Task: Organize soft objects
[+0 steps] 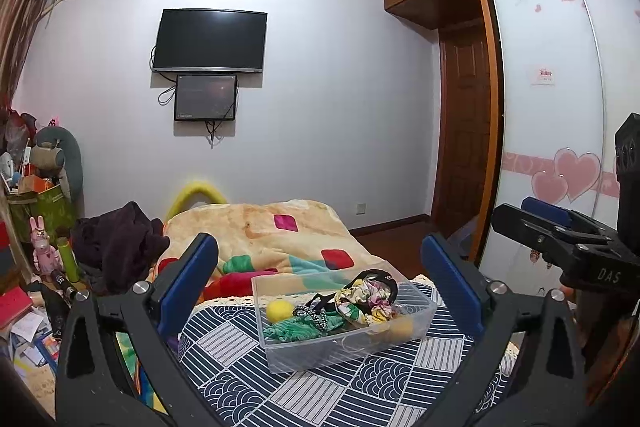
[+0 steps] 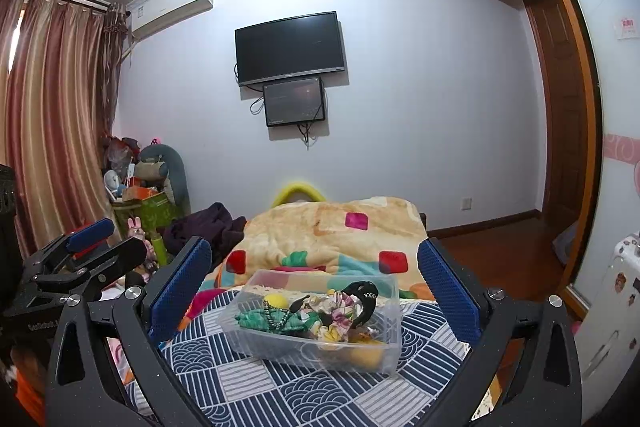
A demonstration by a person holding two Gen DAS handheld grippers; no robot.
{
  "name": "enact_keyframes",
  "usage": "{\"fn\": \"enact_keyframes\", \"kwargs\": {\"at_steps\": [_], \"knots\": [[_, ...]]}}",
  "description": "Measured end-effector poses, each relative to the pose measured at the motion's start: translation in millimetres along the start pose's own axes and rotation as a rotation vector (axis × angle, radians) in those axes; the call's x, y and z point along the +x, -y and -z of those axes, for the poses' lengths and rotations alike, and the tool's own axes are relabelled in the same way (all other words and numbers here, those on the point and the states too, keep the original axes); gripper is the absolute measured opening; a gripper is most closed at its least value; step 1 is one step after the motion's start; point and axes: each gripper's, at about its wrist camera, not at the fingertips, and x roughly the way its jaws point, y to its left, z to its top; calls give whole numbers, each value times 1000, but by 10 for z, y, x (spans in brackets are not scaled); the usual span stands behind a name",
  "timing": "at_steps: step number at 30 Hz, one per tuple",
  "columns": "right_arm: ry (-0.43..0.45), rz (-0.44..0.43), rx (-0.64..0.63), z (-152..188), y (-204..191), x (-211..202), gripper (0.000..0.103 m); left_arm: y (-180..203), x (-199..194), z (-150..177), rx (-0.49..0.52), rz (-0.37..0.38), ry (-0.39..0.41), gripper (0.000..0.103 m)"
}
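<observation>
A clear plastic box [image 1: 280, 359] sits on a blue and white patterned cloth [image 1: 320, 395]; it also shows in the right wrist view [image 2: 384, 355]. It holds a yellow ball [image 1: 279, 310], a green cloth [image 1: 292, 331], floral scrunchies [image 1: 368, 297] and a black band [image 2: 366, 297]. My left gripper [image 1: 320, 275] is open and empty, raised in front of the box. My right gripper [image 2: 314, 273] is open and empty, also raised before the box. The right gripper shows at the right edge of the left wrist view [image 1: 560, 239].
A bed with a colourful patch blanket [image 1: 288, 235] lies behind the box. Dark clothes [image 1: 120, 247] and clutter with toys [image 1: 44, 251] stand at the left. A wardrobe with heart stickers [image 1: 560, 107] and a door are at the right.
</observation>
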Motion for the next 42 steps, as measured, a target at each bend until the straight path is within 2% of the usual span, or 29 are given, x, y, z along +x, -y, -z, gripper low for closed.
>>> {"fn": "enact_keyframes", "kwargs": {"at_steps": [26,42], "knots": [[-5,-4,-2,34,-59,-17,103,37,-3,8,7,12,-3,103],[-10,-6,1,53,-54,-29,103,-18,-6,-17,-24,34,-14,103]]}}
